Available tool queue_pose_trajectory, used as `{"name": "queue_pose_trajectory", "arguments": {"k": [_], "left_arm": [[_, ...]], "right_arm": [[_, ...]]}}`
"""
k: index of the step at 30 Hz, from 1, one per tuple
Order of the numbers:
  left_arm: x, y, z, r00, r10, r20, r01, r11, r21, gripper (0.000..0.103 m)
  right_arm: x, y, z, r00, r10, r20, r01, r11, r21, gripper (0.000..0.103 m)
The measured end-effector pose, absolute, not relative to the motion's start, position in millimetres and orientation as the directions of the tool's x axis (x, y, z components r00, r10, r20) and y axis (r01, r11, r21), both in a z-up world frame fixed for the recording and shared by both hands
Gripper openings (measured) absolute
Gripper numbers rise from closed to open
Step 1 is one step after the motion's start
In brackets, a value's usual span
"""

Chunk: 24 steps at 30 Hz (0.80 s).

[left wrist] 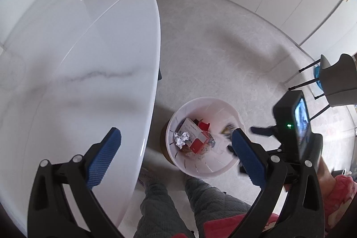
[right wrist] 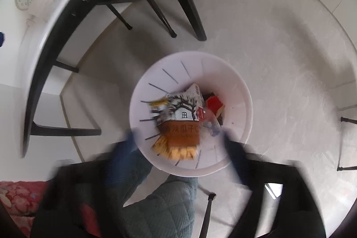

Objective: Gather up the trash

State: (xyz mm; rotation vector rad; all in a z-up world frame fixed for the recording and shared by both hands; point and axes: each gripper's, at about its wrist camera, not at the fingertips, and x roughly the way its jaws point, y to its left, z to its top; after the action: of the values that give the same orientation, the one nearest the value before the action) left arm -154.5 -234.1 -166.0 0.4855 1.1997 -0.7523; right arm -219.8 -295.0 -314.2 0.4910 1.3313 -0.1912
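The right gripper [right wrist: 178, 148] is wide open with nothing in it. Just past its fingers, a snack bag [right wrist: 176, 124] sits in the white bin [right wrist: 241, 86]. It looks light and crinkly. The left gripper [left wrist: 176, 148] is wide too, empty, bin ahead.

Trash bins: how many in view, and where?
1. A white slotted bin stands on the floor beside the white marble table, in front of the person's legs; the right wrist view shows the same bin. Others may sit outside both views.
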Motion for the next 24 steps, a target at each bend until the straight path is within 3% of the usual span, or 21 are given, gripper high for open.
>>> {"name": "queue_pose_trajectory", "arguments": {"k": [17,24], "left_arm": [[-150.0,-201.7,-146.7,0.227,-0.268,-0.936,0.68,0.732,-0.045,0.095],[-126.5,-147.4,-84.1,0.395,-0.276,-0.876,0.563,0.826,-0.007,0.095]], "right_arm": [[-233.6,-296.9,-294.8,0.219,0.118,-0.969,0.404,0.893,0.2,0.098],[-172.6,-250.2,-202.9,0.341,0.095,-0.935,0.265,0.945,0.193,0.1]]}}
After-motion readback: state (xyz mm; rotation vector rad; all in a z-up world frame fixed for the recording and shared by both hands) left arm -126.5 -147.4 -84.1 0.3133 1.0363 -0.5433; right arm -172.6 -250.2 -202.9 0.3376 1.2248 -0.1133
